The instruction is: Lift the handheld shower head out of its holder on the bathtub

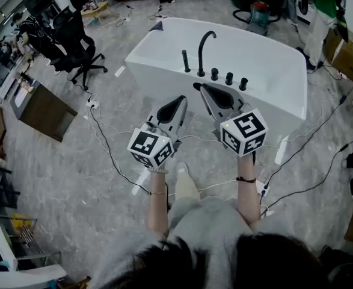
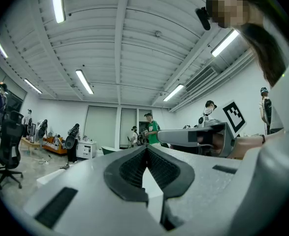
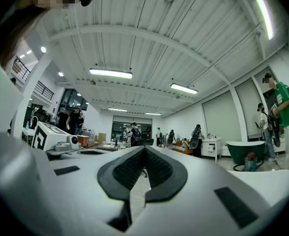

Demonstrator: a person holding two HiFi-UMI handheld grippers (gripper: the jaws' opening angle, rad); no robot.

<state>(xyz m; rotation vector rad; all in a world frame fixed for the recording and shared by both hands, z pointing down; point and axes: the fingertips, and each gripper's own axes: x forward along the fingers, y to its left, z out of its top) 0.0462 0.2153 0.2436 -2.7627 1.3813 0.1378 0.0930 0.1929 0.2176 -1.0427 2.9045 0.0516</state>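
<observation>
The white bathtub (image 1: 266,65) stands ahead of me in the head view. On its near deck a slim black handheld shower head (image 1: 186,61) stands upright in its holder, left of the curved black faucet (image 1: 204,46) and three black knobs (image 1: 229,78). My left gripper (image 1: 180,101) is held level in front of the tub wall, short of the deck, its jaws shut with nothing between them. My right gripper (image 1: 200,87) reaches to the deck's near edge below the faucet, also shut and empty. Neither gripper view shows the shower head. The left gripper (image 2: 146,147) and right gripper (image 3: 144,149) both show tips meeting.
A black office chair (image 1: 74,41) and a wooden cabinet (image 1: 41,108) stand to the left. Cables and a power strip (image 1: 94,104) lie on the grey floor around the tub. A red vacuum (image 1: 259,11) sits beyond it. Several people stand far off in the room.
</observation>
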